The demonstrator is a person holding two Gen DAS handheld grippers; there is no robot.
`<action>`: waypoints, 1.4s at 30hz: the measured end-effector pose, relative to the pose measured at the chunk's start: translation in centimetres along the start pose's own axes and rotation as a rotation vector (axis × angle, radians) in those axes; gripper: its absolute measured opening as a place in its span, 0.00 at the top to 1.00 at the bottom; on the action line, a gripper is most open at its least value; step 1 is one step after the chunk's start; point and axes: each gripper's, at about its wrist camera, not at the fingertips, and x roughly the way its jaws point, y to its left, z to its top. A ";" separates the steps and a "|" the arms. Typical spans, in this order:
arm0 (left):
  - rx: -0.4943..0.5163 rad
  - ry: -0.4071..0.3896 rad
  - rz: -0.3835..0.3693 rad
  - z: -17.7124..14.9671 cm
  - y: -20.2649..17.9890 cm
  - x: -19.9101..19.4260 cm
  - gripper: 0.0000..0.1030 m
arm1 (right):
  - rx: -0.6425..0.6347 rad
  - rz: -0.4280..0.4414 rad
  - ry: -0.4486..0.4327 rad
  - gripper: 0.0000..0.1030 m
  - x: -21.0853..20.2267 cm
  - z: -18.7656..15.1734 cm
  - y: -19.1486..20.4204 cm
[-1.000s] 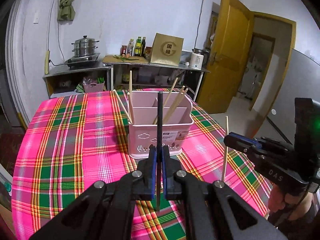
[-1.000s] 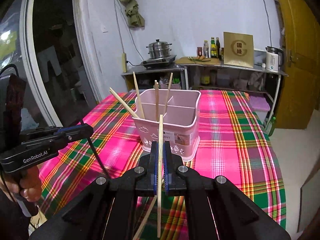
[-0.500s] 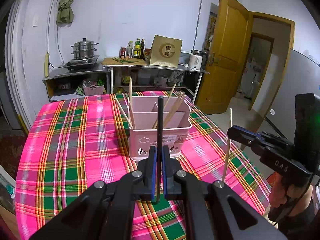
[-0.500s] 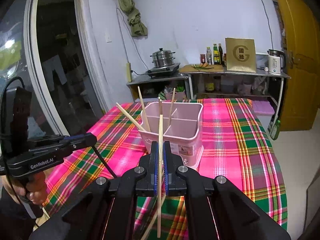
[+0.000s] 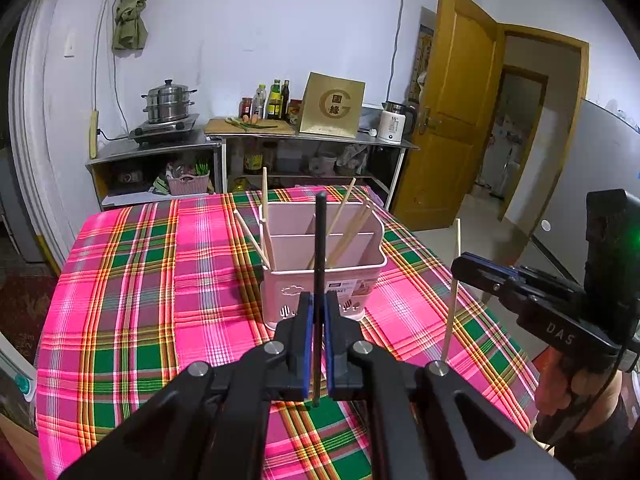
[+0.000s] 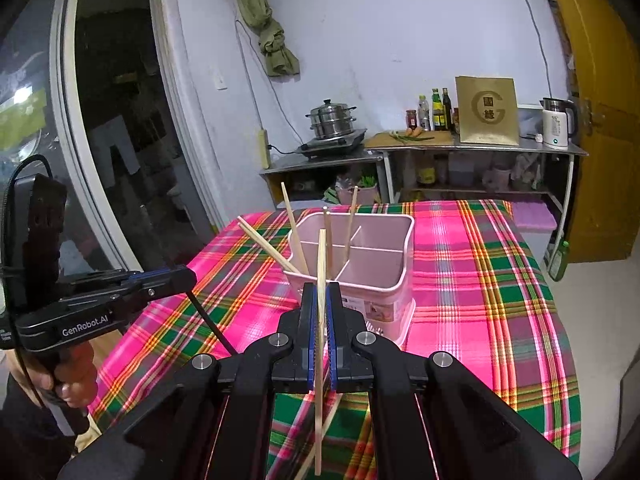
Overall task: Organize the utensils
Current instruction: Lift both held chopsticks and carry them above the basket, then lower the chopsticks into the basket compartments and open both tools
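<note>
A pink divided utensil holder (image 5: 320, 284) (image 6: 376, 276) stands on the plaid table with several wooden chopsticks (image 5: 348, 232) (image 6: 294, 224) leaning in it. My left gripper (image 5: 315, 312) is shut on a black chopstick (image 5: 320, 248), held upright in the air in front of the holder. My right gripper (image 6: 320, 308) is shut on a wooden chopstick (image 6: 321, 264), also upright, in front of the holder. Each gripper shows in the other's view: the right one (image 5: 464, 264) at right, the left one (image 6: 180, 276) at left.
The pink and green plaid tablecloth (image 5: 160, 280) covers the table. Behind it stand metal shelves with a steamer pot (image 5: 166, 102), bottles (image 5: 276, 96), a gold box (image 5: 332, 106) and a kettle (image 5: 394, 122). A yellow door (image 5: 452, 112) is open at right.
Both grippers have lifted and drawn back from the holder, each still holding its chopstick upright. The holder now looks smaller and lower in both views.
</note>
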 end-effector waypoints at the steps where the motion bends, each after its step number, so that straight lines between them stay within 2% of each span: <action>1: -0.001 0.002 -0.001 0.2 0.0 0.0 0.95 | 0.000 0.001 -0.004 0.96 -0.1 0.0 0.2; 10: 0.005 -0.034 -0.023 4.5 -0.3 -0.9 0.95 | 0.010 0.023 -0.055 0.96 0.7 2.7 0.5; 22: 0.016 -0.098 0.003 10.6 0.2 -1.0 0.95 | 0.016 0.045 -0.149 0.96 2.8 7.8 0.7; 32: 0.002 -0.091 0.012 12.3 1.8 1.5 0.95 | 0.030 0.064 -0.211 0.96 5.3 10.0 0.3; 42: -0.003 -0.077 0.008 12.5 2.8 4.1 0.95 | 0.007 0.032 -0.266 0.96 7.7 10.6 0.4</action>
